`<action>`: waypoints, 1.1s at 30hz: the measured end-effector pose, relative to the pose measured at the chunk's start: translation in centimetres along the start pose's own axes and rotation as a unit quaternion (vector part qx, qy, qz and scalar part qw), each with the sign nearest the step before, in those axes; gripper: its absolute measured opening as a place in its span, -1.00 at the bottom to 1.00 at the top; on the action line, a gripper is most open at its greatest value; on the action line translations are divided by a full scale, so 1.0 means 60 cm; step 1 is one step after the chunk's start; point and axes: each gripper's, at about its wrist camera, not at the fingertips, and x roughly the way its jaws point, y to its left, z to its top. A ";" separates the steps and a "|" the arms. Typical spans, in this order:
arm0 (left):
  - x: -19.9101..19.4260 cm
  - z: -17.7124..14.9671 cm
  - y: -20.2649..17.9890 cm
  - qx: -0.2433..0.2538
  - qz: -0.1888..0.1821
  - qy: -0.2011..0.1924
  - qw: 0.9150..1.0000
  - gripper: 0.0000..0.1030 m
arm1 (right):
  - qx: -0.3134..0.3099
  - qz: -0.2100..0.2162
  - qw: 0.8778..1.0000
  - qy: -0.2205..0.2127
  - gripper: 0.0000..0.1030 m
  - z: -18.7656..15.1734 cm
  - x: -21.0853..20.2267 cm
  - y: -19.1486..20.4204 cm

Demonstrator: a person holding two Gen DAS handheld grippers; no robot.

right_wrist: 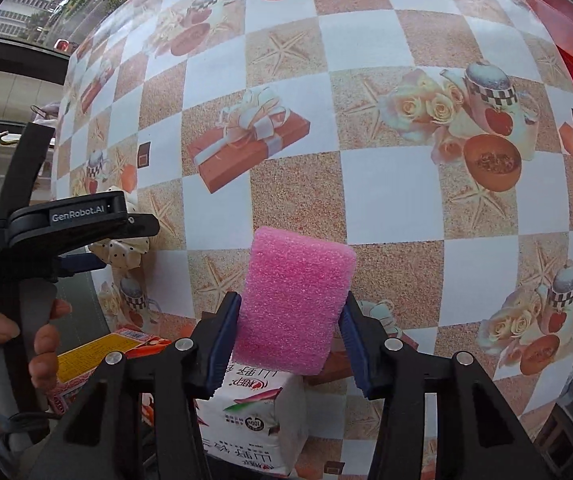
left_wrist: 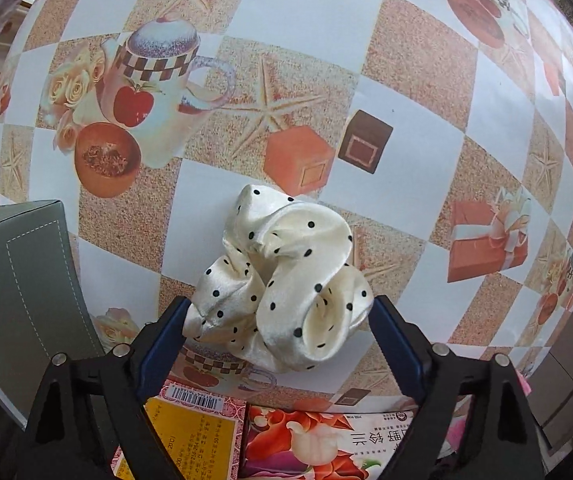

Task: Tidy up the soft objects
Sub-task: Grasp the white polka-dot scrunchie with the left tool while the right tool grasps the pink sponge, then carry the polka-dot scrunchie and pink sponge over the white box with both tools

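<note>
Right fingers (right_wrist: 288, 334) pinch spongy pink foam block (right_wrist: 294, 300); left fingers (left_wrist: 278, 320) seemingly touch glossy dotted scrunchie (left_wrist: 282, 280).

The grey box (left_wrist: 18, 280) gets chopped off by the left edge, the printed packet (right_wrist: 258, 420) sits half hidden under the pink sponge (right_wrist: 294, 304), its small print unreadable.

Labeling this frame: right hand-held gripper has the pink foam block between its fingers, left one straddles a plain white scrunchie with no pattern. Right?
Not quite. The scrunchie is cream with black polka dots, not plain, as the left wrist view shows. The rest holds: the left hand-held gripper straddles it, and the right hand-held gripper has the pink foam block between its fingers.
</note>
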 end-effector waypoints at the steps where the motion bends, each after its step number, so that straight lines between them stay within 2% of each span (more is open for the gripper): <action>1: 0.000 0.000 -0.008 0.006 0.003 -0.005 1.000 0.37 | 0.004 0.006 1.000 -0.005 -0.02 -0.001 -0.010 -0.003; 6: -0.006 -0.006 -0.037 0.052 0.007 -0.021 0.998 -0.49 | 0.021 0.026 0.999 -0.025 -0.01 0.016 -0.086 -0.043; 10: -0.031 -0.039 -0.071 0.095 -0.001 -0.053 0.994 -0.51 | 0.032 0.024 0.999 -0.028 -0.01 0.014 -0.111 -0.073; 18: -0.093 -0.123 -0.129 0.197 -0.018 -0.102 0.975 -0.51 | 0.068 0.027 0.997 -0.029 -0.02 -0.020 -0.147 -0.129; 25: -0.136 -0.200 -0.137 0.250 -0.035 -0.118 0.960 -0.51 | 0.094 0.033 0.994 -0.036 -0.01 -0.049 -0.164 -0.151; 33: -0.163 -0.292 -0.132 0.332 -0.038 -0.125 0.934 -0.51 | 0.111 0.033 0.993 -0.035 -0.01 -0.097 -0.173 -0.156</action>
